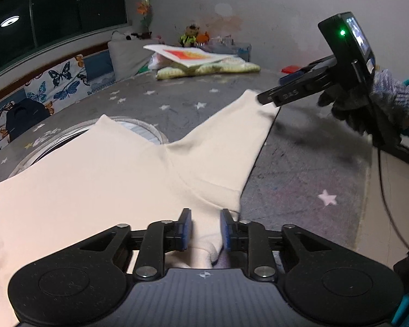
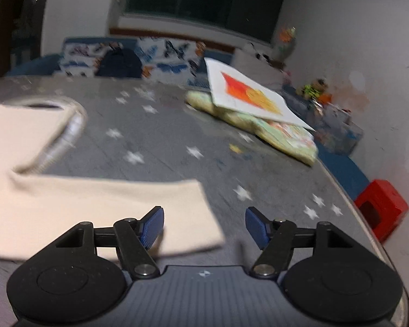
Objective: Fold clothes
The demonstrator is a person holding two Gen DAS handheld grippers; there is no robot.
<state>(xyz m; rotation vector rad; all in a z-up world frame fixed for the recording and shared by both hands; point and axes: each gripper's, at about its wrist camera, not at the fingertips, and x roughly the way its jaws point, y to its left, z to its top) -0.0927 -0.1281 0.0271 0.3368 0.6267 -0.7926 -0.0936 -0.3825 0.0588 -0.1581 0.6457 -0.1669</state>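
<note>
A cream garment (image 1: 101,185) lies spread on the grey star-patterned table (image 1: 300,169), one sleeve (image 1: 231,136) reaching toward the far right. My left gripper (image 1: 205,229) is partly open over the garment's near edge, with a fold of cloth bunched between its blue pads (image 1: 186,229). My right gripper (image 2: 204,226) is open and empty, hovering just above the sleeve end (image 2: 150,212). In the left wrist view the right gripper (image 1: 267,99) sits at the sleeve's tip, held by a gloved hand (image 1: 381,103).
A folded patterned cloth (image 1: 207,68) with a white and orange board (image 1: 185,54) on it lies at the table's far side. A round clear-rimmed opening (image 1: 144,130) is partly under the garment. A red stool (image 2: 379,207) stands past the right edge. A butterfly-print sofa (image 1: 54,81) lies behind.
</note>
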